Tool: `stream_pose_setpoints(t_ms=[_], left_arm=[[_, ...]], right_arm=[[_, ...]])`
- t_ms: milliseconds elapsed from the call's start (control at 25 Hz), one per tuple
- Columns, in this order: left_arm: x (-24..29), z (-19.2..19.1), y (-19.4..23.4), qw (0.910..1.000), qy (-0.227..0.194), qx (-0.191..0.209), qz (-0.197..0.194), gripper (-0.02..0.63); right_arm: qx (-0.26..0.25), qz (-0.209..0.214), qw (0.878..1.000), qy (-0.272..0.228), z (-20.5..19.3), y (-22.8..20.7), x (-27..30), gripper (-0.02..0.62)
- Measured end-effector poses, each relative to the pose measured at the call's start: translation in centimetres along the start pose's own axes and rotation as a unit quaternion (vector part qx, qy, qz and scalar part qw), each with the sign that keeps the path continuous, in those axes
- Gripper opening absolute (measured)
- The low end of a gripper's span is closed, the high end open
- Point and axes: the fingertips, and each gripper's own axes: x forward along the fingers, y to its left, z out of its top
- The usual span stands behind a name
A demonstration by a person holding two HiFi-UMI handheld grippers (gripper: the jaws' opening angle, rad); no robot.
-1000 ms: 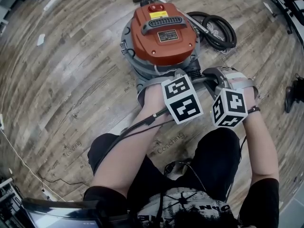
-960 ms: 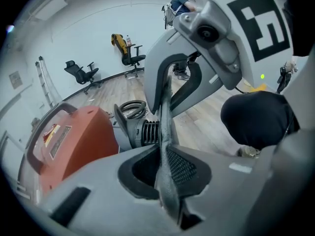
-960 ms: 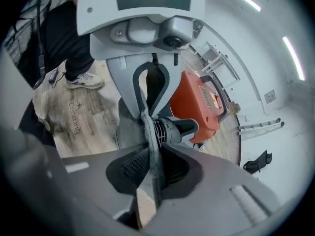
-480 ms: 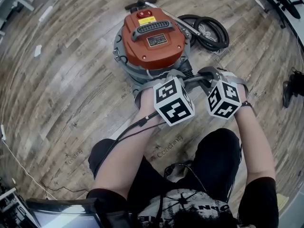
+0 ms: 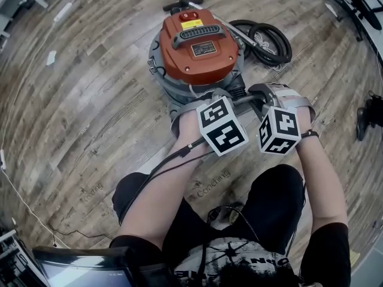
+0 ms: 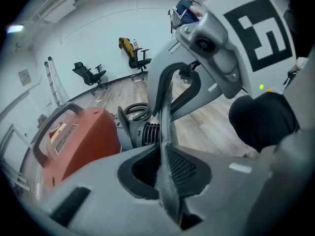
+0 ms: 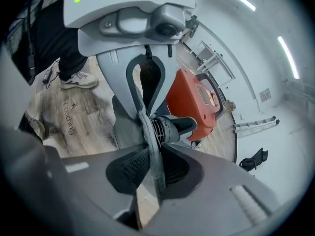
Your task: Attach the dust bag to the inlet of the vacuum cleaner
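Observation:
The orange vacuum cleaner [image 5: 198,43] stands on the wood floor, and both grippers are at its near side. In the left gripper view, my left gripper [image 6: 165,181] is shut on a grey fabric edge of the dust bag [image 6: 164,127]. That edge runs up to the other gripper's jaws. My right gripper [image 7: 150,173] is shut on the same bag's edge [image 7: 142,114], with the bag stretched between the two. The black ribbed inlet [image 7: 178,127] pokes out just behind the cloth, and it also shows as the inlet [image 6: 142,134] in the left gripper view. In the head view the marker cubes [image 5: 222,126] hide the jaws.
A coiled black hose [image 5: 269,40] lies on the floor right of the vacuum. The person's knees [image 5: 272,196] are close behind the grippers. Cables [image 5: 36,214] trail at the lower left. Office chairs [image 6: 91,75] stand far off by the wall.
Both grippers stay at the vacuum's near side with the bag held between them. Only the head view shifts slightly.

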Motion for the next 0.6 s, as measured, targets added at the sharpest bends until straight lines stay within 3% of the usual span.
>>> stream_pose_setpoints(t_ms=[120,320,600], left_arm=[[0.2,0.4,0.3,1.0,-0.004,0.005,0.006,0.032],[0.4,1.0,0.6,0.9992,-0.037,-0.007,0.013,0.034],[0.2,1.3,0.5,0.9986,-0.044,-0.023,0.018,0.042]], right_arm=[[-0.004,-0.002,1.0,0.006,-0.2,-0.3,0.0,0.063],[0.054,0.001,0.998,-0.025,-1.3,-0.1,0.9,0.063],[0.056,-0.011,0.998,-0.019,-1.6,-0.3,0.7,0.075]])
